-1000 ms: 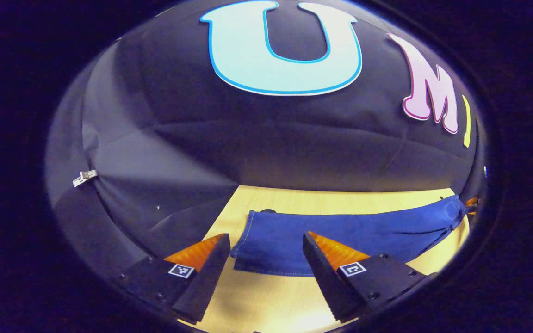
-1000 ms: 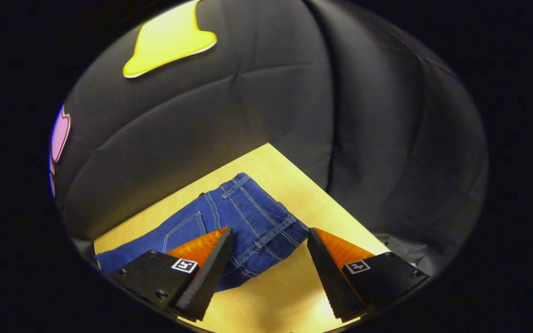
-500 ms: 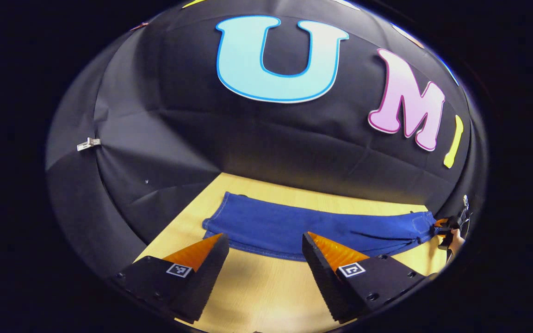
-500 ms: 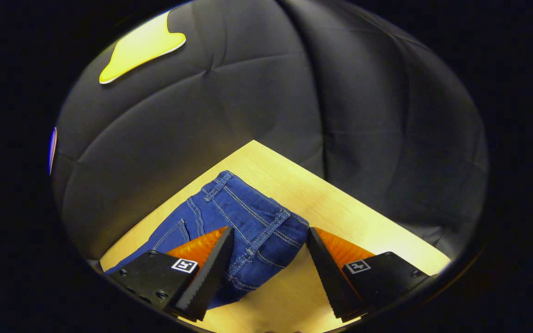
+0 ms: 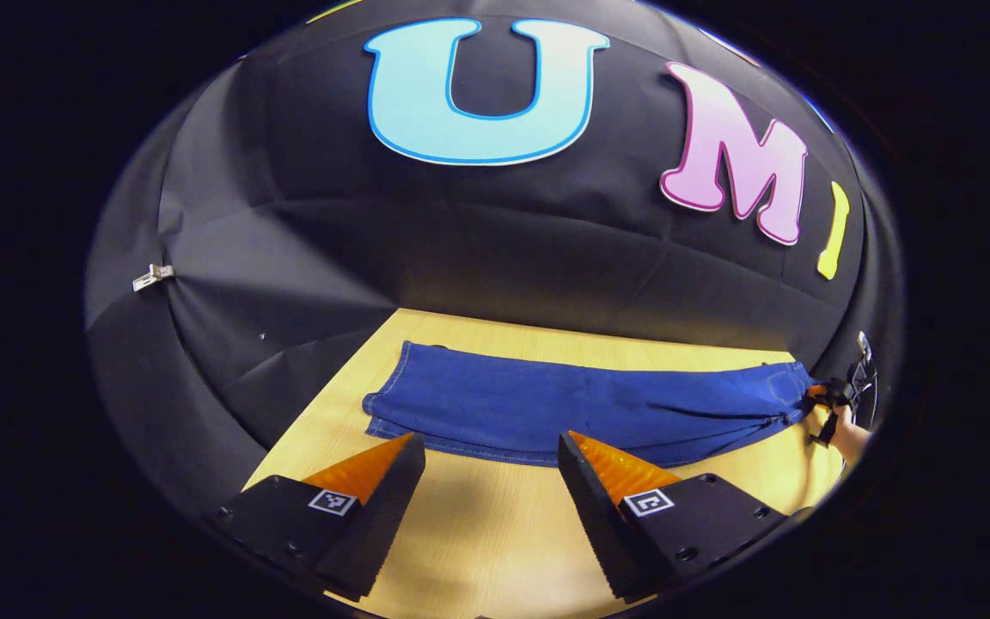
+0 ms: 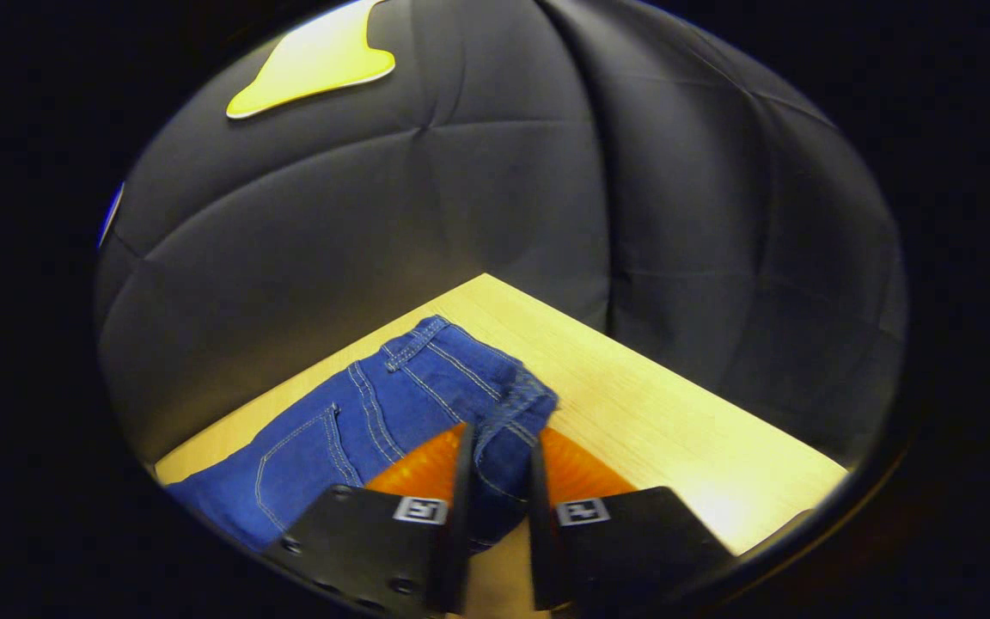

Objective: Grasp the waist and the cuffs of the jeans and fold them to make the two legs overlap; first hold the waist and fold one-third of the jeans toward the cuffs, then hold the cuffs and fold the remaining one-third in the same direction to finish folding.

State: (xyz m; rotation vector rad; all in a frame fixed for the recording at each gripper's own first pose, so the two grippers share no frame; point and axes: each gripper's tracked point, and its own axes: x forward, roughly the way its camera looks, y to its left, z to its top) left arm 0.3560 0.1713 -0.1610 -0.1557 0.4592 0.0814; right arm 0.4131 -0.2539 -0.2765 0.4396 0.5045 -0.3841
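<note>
Lying flat on the wooden tabletop (image 5: 478, 533), the jeans (image 5: 564, 408) stretch from the cuffs (image 5: 388, 404) to the waist (image 6: 504, 404). The right gripper (image 6: 495, 507) has its fingers pressed together on the waist (the denim bunches between them). The left gripper (image 5: 486, 481) hovers near the cuffs, fingers wide apart.

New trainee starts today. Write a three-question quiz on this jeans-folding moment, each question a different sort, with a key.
1. True or false: the right gripper is clamped on the jeans' waist.
2. The left gripper is: A) holding the cuffs, B) open above the table, short of the cuffs.
3. Fill in: the jeans lie stretched out on a ___ table.

Key: 1 true; 2 B; 3 wooden.
</note>
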